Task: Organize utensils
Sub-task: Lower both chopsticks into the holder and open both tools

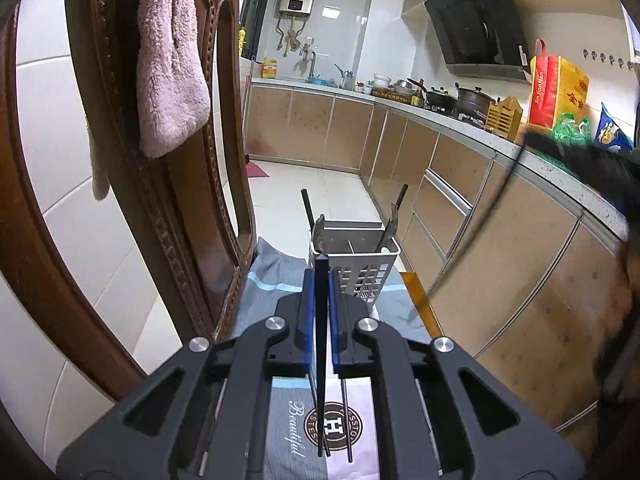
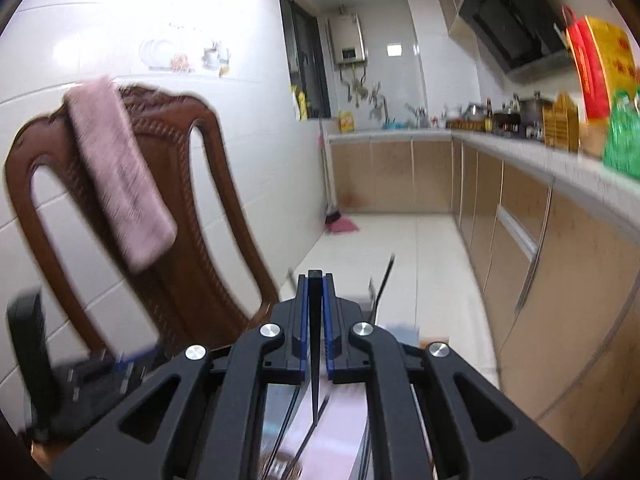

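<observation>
Left gripper [image 1: 321, 276] was seen pinched on a black chopstick [image 1: 320, 340], clamped between the blue pads [image 1: 306, 320] and standing on end, thick end up, thin tip pointing down toward the cloth. Right gripper [image 2: 316, 292] was likewise pressed onto a second black chopstick [image 2: 315, 344], same orientation, held well above the surface; that view was motion-blurred.

A white slotted utensil caddy [image 1: 360, 268] was seen just ahead of the left gripper, standing on a grey-blue printed cloth [image 1: 276, 276]. A fork [image 1: 390, 224] was stood in its right compartment, tines up, with a dark handle [image 1: 401, 198] leaning beside it. Another dark stick [image 1: 307, 208] was seen rising at the caddy's left rear corner; which compartment could not be told.

More loose chopsticks [image 1: 347, 420] were seen lying on the cloth below the left gripper. A carved wooden chair [image 2: 180, 240] with a pink towel [image 2: 120, 184] draped over its back was noted to the left.
</observation>
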`<state>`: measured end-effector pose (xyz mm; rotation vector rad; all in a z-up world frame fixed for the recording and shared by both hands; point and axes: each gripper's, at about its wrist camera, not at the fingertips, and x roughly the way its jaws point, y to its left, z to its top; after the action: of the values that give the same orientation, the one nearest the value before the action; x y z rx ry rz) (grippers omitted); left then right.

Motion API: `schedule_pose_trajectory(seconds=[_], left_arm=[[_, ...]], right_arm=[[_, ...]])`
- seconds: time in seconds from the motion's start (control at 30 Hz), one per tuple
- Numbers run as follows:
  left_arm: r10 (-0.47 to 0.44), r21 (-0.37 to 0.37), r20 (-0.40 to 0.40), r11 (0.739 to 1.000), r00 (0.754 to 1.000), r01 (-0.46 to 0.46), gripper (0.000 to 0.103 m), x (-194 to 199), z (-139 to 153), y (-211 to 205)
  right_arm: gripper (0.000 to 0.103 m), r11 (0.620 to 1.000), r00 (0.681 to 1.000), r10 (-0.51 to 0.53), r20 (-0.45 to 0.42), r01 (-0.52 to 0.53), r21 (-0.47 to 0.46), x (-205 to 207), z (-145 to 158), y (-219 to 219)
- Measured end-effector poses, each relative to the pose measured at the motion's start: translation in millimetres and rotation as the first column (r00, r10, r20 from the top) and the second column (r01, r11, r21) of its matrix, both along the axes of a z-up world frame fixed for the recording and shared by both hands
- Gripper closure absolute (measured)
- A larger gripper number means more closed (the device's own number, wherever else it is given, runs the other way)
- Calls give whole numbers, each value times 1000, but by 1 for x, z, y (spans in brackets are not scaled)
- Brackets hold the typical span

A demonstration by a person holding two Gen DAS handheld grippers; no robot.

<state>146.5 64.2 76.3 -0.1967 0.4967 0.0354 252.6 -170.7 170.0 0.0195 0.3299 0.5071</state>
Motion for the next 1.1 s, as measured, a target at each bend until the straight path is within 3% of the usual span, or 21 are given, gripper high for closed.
schedule_pose_trajectory(seconds=[0.17, 0.33, 0.53, 0.73, 0.87, 0.9, 1.0, 1.03, 1.1], left_arm=[[18, -7, 1, 1000, 1000, -18, 97, 7, -1, 9], [27, -5, -5, 1000, 1000, -27, 97, 14, -4, 14], [32, 0, -18, 999, 999, -32, 97, 20, -10, 16], [37, -14, -33, 999, 999, -38, 97, 32, -13, 18], [39, -24, -29, 999, 999, -39, 97, 42, -9, 17], [38, -25, -24, 999, 999, -39, 97, 47, -5, 17], [37, -30, -4, 999, 999, -37, 97, 61, 9, 15], [41, -28, 11, 999, 999, -41, 97, 69, 19, 14], [44, -30, 30, 999, 999, -43, 97, 80, 33, 14]], right_arm=[[96, 998, 996, -58, 74, 58, -5, 51, 15, 18], [96, 994, 991, -99, 85, 103, -40, 96, -11, 42], [96, 991, 991, -126, -44, 124, -48, 141, -77, 52], [93, 994, 960, -91, -263, 104, 38, 166, -129, 32], [89, 992, 964, -34, -265, 64, 106, 138, -135, 5], [80, 990, 968, -17, -250, 50, 128, 123, -135, -4], [36, 984, 986, -10, -169, 39, 173, 66, -140, -34], [31, 983, 990, -14, -143, 40, 178, 46, -146, -43], [30, 986, 993, -11, -119, 31, 167, 18, -158, -57]])
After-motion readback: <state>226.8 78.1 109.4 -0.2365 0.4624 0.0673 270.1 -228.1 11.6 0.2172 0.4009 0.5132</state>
